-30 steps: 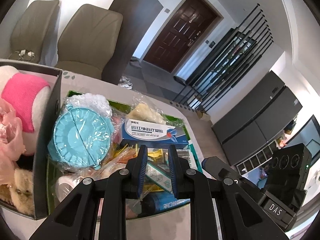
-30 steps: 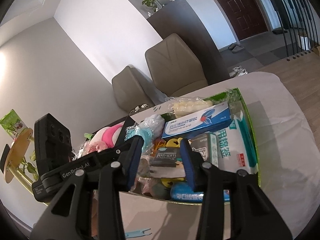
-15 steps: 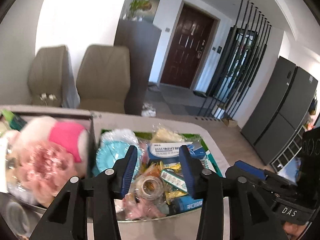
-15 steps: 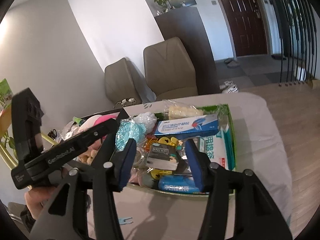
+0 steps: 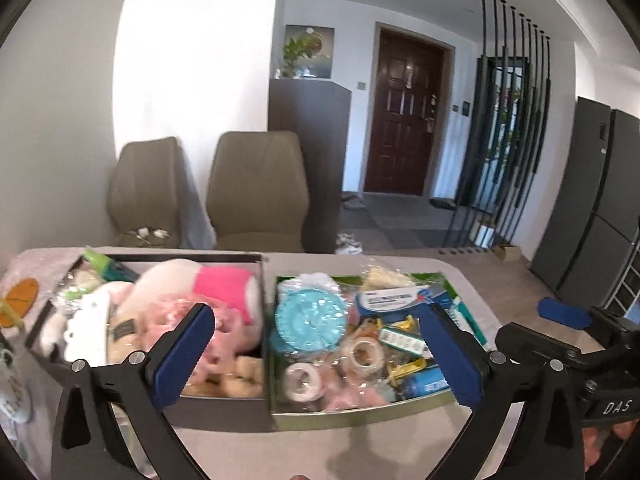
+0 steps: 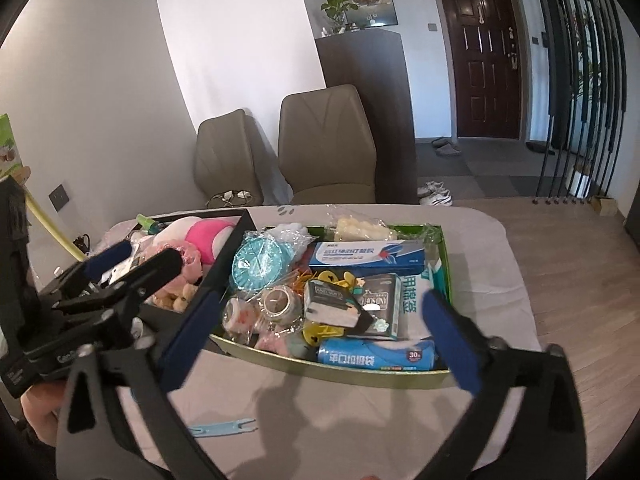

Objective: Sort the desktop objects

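Two boxes stand side by side on the table. The green box (image 5: 360,414) (image 6: 332,368) holds a teal round item (image 5: 310,326) (image 6: 260,264), a blue-white carton (image 5: 394,300) (image 6: 372,258), tape rolls (image 5: 302,380), a black pack (image 6: 380,304) and a blue bag roll (image 6: 376,356). The black box (image 5: 224,412) (image 6: 236,248) holds a pink and white plush (image 5: 208,284) (image 6: 204,236) and other soft toys. My left gripper (image 5: 320,350) is open and empty, held above the near edges of both boxes. My right gripper (image 6: 320,334) is open and empty over the green box.
Two beige chairs (image 5: 256,192) stand behind the table. A light blue plastic fork-shaped piece (image 6: 224,426) lies on the tablecloth near me. The left gripper body (image 6: 80,300) shows at the left of the right wrist view. A wooden stand (image 5: 22,300) sits far left.
Both grippers have opened wide and pulled back and up from the green box. The left view has swung level, so both boxes now show.
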Demonstrator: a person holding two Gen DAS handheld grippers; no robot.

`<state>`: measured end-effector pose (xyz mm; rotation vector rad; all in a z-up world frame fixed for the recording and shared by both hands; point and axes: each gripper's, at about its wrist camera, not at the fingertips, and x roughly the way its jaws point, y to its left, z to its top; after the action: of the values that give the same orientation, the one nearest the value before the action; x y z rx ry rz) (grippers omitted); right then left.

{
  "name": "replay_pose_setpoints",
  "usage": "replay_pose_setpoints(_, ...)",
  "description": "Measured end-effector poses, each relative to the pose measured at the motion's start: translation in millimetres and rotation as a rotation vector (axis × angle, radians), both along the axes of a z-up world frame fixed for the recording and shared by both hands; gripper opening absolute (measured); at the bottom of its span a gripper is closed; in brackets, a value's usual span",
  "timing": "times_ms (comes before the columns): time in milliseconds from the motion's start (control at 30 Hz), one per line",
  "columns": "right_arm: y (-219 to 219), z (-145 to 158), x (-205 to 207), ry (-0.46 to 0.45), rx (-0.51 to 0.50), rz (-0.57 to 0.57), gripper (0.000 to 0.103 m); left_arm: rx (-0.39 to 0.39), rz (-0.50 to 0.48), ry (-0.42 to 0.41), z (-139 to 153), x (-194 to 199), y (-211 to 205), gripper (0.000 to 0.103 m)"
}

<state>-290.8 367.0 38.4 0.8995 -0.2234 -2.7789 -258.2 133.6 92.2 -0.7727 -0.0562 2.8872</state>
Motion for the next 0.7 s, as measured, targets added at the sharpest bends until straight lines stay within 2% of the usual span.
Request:
replay_pose_setpoints(200, -3.5, -2.8, -1.3, -0.031, 0.028, -0.034, 0.103, 0.017, -0.004, -0.022, -2.9, 0.1, -9.0, 0.102)
replay_pose_setpoints(700, -7.7, -6.4, -5.4, -0.054, 0.049, -0.033, 0.103, 0.011, -0.015, -0.027, -2.5, 2.9, -2.5, 0.102)
